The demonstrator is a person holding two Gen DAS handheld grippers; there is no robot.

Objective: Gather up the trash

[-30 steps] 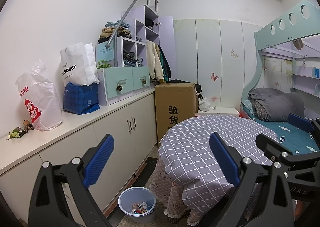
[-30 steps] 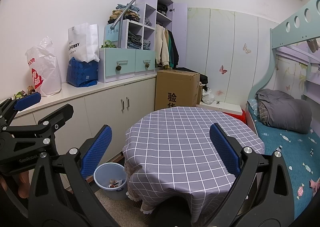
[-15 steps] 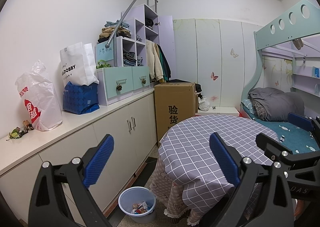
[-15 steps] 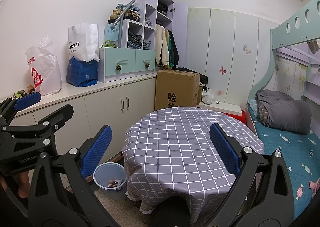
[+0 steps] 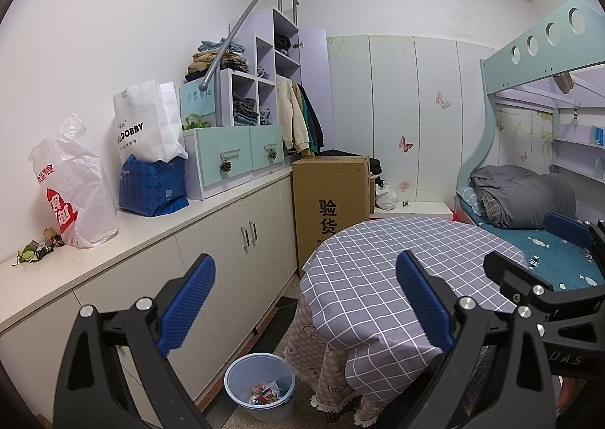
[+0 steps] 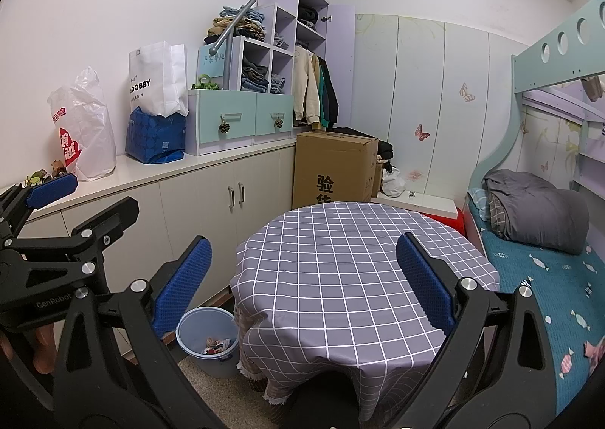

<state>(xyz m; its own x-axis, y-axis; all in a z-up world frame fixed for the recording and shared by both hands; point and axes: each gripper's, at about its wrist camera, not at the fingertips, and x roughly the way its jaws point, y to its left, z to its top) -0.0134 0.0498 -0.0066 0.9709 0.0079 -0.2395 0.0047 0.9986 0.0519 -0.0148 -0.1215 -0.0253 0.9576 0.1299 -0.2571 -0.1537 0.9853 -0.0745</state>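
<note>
Bedroom premises, small, white-walled: seen from the left wrist, a long white counter runs along the left wall over cream cabinet doors, with a bunk bed at the right. Standing on the counter are a white plastic bag with red print, a blue bag with a white paper bag resting on it, and a drawer-and-shelf unit holding folded clothes. Small scraps of trash, crumpled wrappers and a leaf-like piece, lie on the counter just left of the plastic bag. A cardboard box stands on the floor at the counter's far end. The round table, covered with a grey checked cloth, carries nothing on its top. A pale blue waste bin sits on the floor between cabinets and table, with wrappers in its bottom. The left gripper is spread wide, blue pads well apart, nothing between them. The right gripper shows at the right edge. From the right wrist, the same counter, table and box appear, the table more central. The bin stands touching the cloth's hanging edge, with litter inside. The counter trash is partly hidden behind the left gripper, which enters from the left, held by fingers visible at the lower left edge. The right gripper likewise gapes fully, holding nothing, over the table's near side.
</note>
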